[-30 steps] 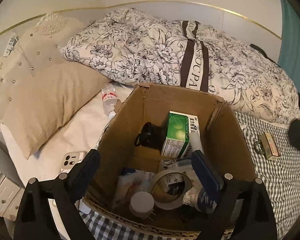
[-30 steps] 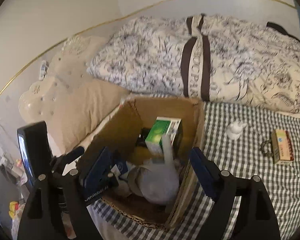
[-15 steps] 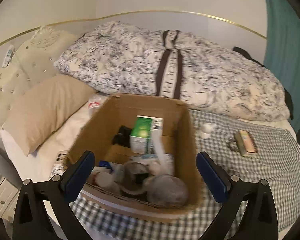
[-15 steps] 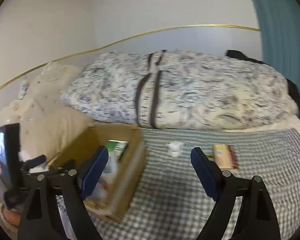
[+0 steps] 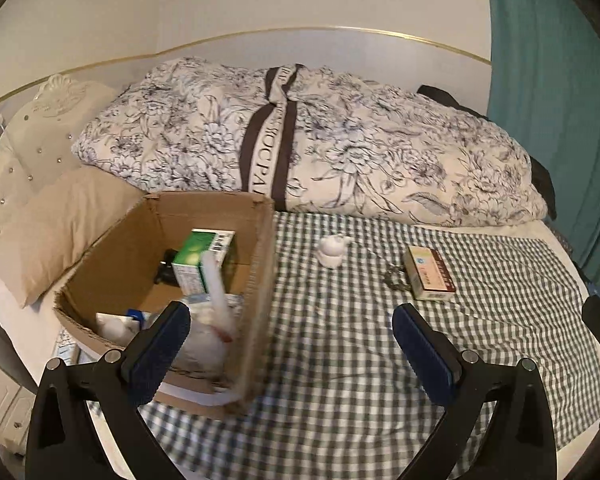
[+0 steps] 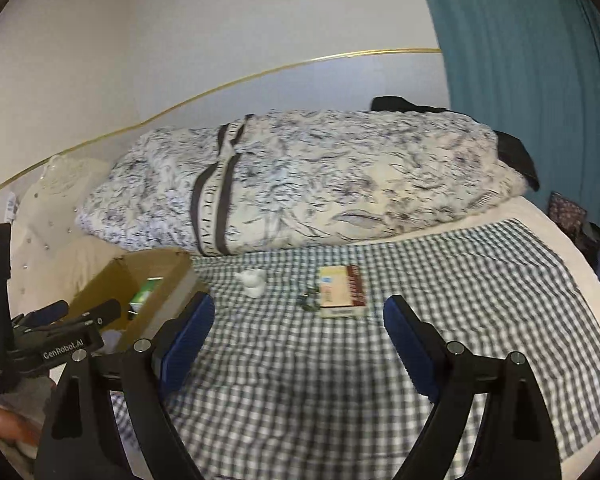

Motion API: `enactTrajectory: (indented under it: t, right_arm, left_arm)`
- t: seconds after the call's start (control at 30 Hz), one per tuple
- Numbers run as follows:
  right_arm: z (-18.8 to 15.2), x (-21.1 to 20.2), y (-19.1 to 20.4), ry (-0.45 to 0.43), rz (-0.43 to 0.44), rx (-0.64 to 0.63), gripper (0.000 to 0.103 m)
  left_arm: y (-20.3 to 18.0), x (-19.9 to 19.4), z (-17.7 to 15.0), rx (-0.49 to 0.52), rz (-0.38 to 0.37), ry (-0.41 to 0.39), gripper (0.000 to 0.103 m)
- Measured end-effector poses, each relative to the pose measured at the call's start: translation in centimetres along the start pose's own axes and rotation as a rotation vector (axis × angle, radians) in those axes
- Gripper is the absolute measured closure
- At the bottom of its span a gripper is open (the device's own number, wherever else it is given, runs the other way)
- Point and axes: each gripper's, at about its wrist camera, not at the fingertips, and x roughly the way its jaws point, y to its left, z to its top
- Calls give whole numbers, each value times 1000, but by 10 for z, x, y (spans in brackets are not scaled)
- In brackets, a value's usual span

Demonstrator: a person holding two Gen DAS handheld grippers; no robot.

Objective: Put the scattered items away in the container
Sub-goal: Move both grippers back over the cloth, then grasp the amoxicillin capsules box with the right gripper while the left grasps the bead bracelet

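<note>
1. Two grippers show, each seen from its own wrist camera; the left gripper [image 5: 290,344] hangs over the checked cloth [image 5: 340,360] at the near right corner of the box [image 5: 260,280], pointing downward toward the bed.
2. Its jaws are spread wide; nothing is between the blue pads [image 5: 158,350], and they touch nothing.
3. The right gripper [image 6: 298,340] points down over the same cloth, jaws also spread, nothing between them; the carton [image 6: 342,290] lies beyond its tips.
4. Writing: "GenRobot.AI" in white on the black body of the left tool, seen at the lower left of the right wrist view; large letters, partly hidden, run along the dark band of the floral duvet [image 5: 340,152], roughly "OCPA".
5. The carton bears a red strip and small print too blurred to read; a green box [image 5: 202,258] inside the cardboard box shows a barcode.
6. Still out on the cloth: a small white figure [image 5: 332,252], a dark keyring-like tangle [image 5: 396,278] touching the carton's left side, and the carton itself.
7. The box sits left on the bed, open at the top, holding the green box, a white tube and blurred packets; a beige pillow [image 5: 60,232] lies beside it.
</note>
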Motion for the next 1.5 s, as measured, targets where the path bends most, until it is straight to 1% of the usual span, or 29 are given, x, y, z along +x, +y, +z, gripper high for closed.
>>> enactTrajectory:
  t: [0.07, 0.13, 0.33, 0.47, 0.57, 0.7, 0.9, 1.0, 1.03, 1.17, 1.37, 1.43, 1.5]
  right_arm:
    - [-3, 0, -15, 3, -10, 18, 16]
    - [-6, 2, -28, 8, -16, 35, 16]
    - [-16, 26, -56, 56, -34, 62, 16]
    - [-21, 64, -59, 109, -25, 53, 16]
    - [-25, 97, -55, 152, -14, 41, 16]
    - [-28, 143, -50, 201, 5, 24, 16]
    - [-33, 209, -47, 261, -10, -29, 16]
    - [-38, 240, -49, 315, -28, -42, 16]
    - [-40, 250, -51, 331, -23, -36, 16]
    - [-43, 273, -56, 342, -12, -34, 16]
    - [-47, 298, -56, 349, -68, -96, 16]
    - [-49, 309, -58, 371, -79, -94, 16]
    - [-50, 318, -61, 379, -71, -77, 16]
  left_arm:
    - [-10, 4, -2, 1, 7, -1, 0]
    - [-18, 10, -3, 10, -9, 9, 0]
    - [-49, 50, -10, 63, -5, 61, 0]
    - [-61, 89, -13, 67, -7, 102, 0]
    - [-72, 123, -13, 92, -9, 143, 0]
    - [-82, 160, -12, 123, -6, 166, 0]
    - [-84, 203, -12, 115, -1, 206, 0]
    - [-81, 222, -15, 107, 10, 229, 0]
    - [-80, 227, -15, 102, 8, 236, 0]
    - [-77, 241, -15, 103, 15, 242, 0]
    - [-75, 256, -13, 98, 27, 258, 0]
    - [-75, 260, -13, 94, 31, 262, 0]
    - [-79, 265, -14, 98, 20, 270, 0]
